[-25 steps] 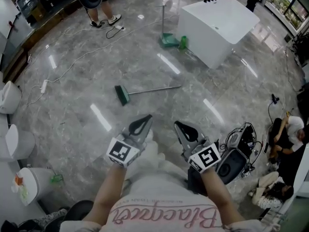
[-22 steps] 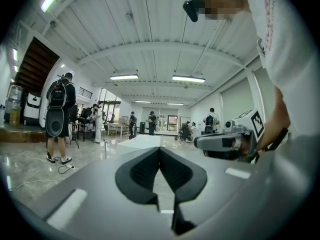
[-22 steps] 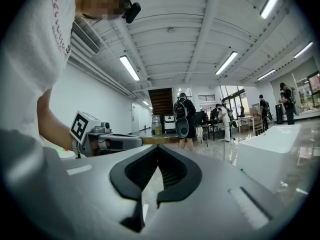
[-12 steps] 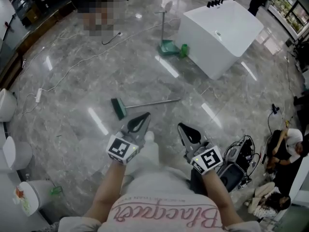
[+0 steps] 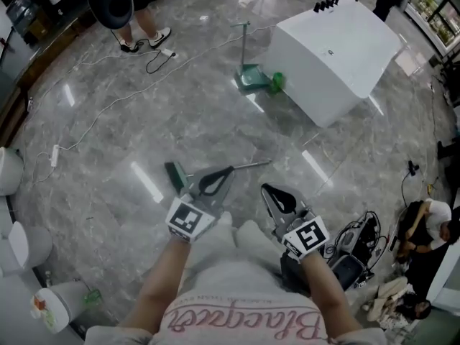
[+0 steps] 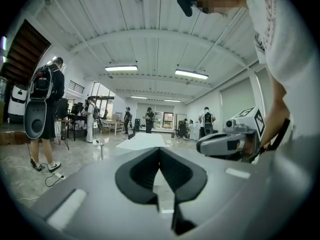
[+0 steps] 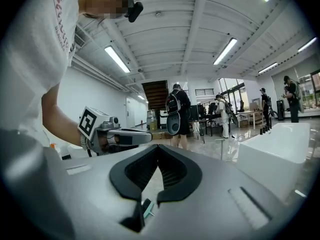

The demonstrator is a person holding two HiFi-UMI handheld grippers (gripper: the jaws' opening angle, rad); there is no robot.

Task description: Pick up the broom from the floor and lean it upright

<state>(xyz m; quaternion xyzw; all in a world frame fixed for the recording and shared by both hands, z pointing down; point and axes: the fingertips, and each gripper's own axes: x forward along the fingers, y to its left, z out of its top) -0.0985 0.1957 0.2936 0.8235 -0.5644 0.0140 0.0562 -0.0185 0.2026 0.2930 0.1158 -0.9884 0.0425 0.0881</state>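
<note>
The broom lies flat on the grey marble floor, its green head (image 5: 175, 177) to the left and its thin metal handle (image 5: 251, 165) running right. I hold both grippers level above the floor, just short of it. In the head view my left gripper (image 5: 228, 171) overlaps the middle of the handle, with its jaws shut and nothing between them. My right gripper (image 5: 265, 187) is beside it to the right, also shut and empty. The left gripper view (image 6: 159, 149) looks across the room. In the right gripper view (image 7: 157, 147) a sliver of green (image 7: 144, 208) shows below the jaws.
A white tub-like block (image 5: 338, 49) stands at the back right, with an upright green dustpan (image 5: 250, 74) and a green bottle (image 5: 277, 83) beside it. A person (image 5: 133, 9) stands at the back left amid floor cables (image 5: 108, 95). Gear (image 5: 352, 246) and a seated person (image 5: 430, 221) are on the right.
I have moved forward toward the broom. It has come closer in the head view, and my left gripper now overlaps its handle. Both grippers stayed shut.
</note>
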